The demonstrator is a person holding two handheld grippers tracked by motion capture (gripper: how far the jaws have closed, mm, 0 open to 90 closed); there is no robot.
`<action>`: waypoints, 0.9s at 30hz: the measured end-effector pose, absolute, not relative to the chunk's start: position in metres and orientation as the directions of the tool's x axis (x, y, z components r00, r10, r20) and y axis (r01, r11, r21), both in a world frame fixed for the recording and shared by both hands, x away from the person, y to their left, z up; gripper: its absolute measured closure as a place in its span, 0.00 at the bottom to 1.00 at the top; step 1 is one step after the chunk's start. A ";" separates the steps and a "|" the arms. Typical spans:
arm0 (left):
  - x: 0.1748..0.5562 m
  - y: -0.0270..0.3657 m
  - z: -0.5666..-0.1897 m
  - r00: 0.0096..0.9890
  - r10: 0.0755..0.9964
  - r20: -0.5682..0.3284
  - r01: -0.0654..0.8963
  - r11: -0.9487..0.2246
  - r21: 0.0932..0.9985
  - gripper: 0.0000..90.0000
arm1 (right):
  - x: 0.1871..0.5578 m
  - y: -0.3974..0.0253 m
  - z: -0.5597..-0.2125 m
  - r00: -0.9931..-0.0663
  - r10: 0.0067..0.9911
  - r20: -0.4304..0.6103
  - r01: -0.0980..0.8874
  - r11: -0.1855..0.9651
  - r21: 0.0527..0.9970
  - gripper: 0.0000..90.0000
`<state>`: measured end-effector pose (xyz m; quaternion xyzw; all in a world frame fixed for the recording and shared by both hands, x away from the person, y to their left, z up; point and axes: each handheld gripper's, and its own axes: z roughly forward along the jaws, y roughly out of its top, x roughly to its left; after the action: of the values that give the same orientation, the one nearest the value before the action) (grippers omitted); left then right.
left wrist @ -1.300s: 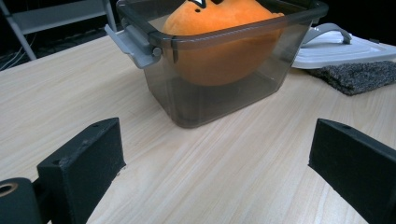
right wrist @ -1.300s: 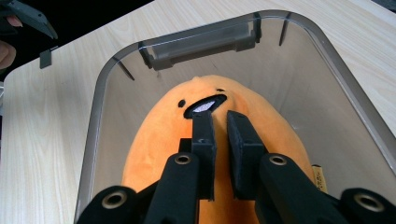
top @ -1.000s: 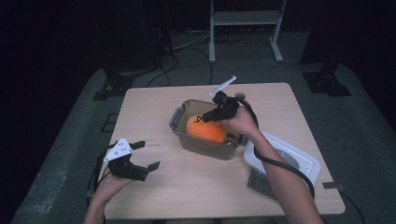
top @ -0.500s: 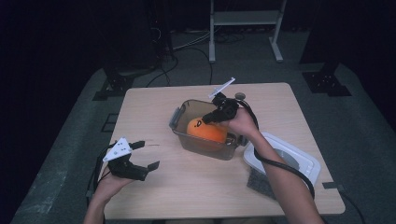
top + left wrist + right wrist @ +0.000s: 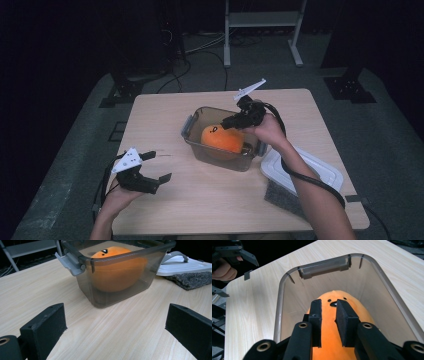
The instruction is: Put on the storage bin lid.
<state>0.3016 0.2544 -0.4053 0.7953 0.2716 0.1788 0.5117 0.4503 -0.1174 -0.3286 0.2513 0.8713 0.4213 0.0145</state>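
Pale wood table [image 5: 160, 112]: carries everything; bare across the left half of the high view.
Left gripper [image 5: 161, 165]: lower left of the frame, held low over the table, jaws spread wide with nothing between them; its own view looks along the wood at the box.
Smoky plastic box [image 5: 192, 125]: centre of the frame, lid off, grey latch on its left end.
Orange plush toy [image 5: 223, 141]: inside the box, small dark face marks towards the upper left, body resting on the floor of the box.
Right gripper [image 5: 228, 121]: just right of centre, tilted down into the box and onto the top of the toy. Its jaws are drawn close, with a slim strip of orange between the pads; whether they pinch the plush or merely rest above it, I cannot tell.
White lid [image 5: 320, 167]: lower right, lying flat, partly on a grey mat [image 5: 280, 194].
Change: over the last second the toy has sunk slightly lower in the box; the left gripper has not shifted.
Meaning: the placing looks all but finished; letting go and lifting clear probably comes next, then the lid.
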 end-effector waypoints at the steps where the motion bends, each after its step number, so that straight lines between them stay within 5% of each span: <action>1: 0.302 0.255 -0.405 0.788 0.615 0.008 0.249 -0.331 0.910 0.03 | 0.449 -0.120 -0.327 -0.875 0.449 0.182 0.420 0.517 0.746 0.80; 27: 0.302 0.253 -0.407 0.789 0.614 0.009 0.253 -0.339 0.906 0.03 | 0.422 -0.190 -0.313 -0.864 0.476 0.163 0.405 0.467 0.786 0.65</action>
<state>0.3021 0.2534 -0.4066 0.7985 0.2714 0.1779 0.5070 0.4221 -0.1900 -0.3133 0.2574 0.8556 0.4474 0.0393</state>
